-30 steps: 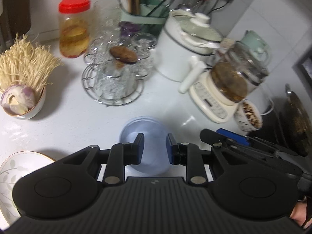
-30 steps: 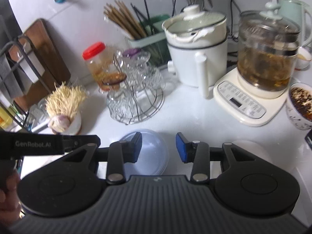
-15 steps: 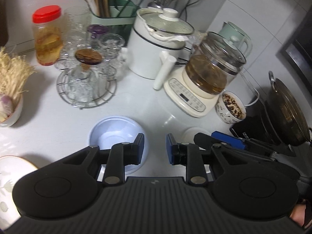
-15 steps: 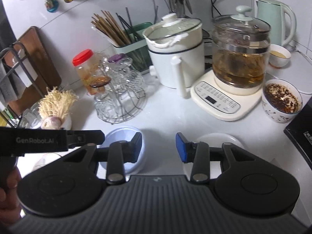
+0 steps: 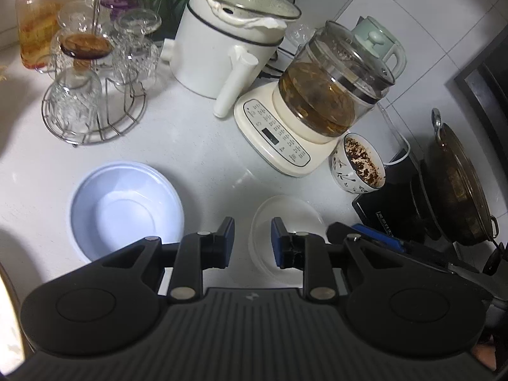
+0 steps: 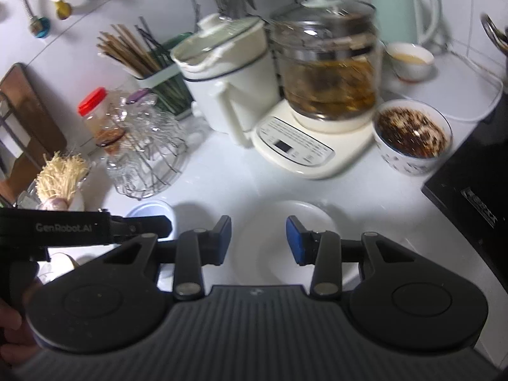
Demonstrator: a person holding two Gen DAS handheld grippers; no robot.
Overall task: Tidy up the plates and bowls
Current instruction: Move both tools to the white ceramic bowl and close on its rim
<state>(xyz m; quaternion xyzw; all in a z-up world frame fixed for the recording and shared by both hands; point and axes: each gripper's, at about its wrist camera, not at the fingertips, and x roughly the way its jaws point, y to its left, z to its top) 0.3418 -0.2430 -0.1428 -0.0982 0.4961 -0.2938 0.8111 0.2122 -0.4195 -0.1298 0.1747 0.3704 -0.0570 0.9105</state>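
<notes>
I am looking down at a white kitchen counter (image 5: 190,146) through two hand-held claws. My left claw (image 5: 252,243) hovers above the counter with its two blue-padded fingers parted by a narrow gap and nothing between them. Seen through that gap is the near left edge of a white plate (image 5: 292,209) lying flat on the counter. To the left of the plate, apart from it, sits an empty pale blue bowl (image 5: 127,209), upright.

My right claw (image 6: 258,241) is spread a little wider, also empty, and hangs over the same white plate (image 6: 285,222), which shows between and beyond its fingers. In this view the left claw's black body crosses in front of the blue bowl (image 6: 149,211) at the far left, with a hand (image 6: 12,317) gripping its handle.

Behind the dishes stand a white cooking pot with a lid (image 5: 228,41), a glass kettle of brown tea on a cream base (image 5: 330,95), a small patterned bowl with dark speckled contents (image 5: 358,168), and a wire rack of upturned glasses (image 5: 92,95). A red-lidded jar (image 5: 38,22) stands far left. A dark pan (image 5: 457,184) sits on a black cooktop at the right.
</notes>
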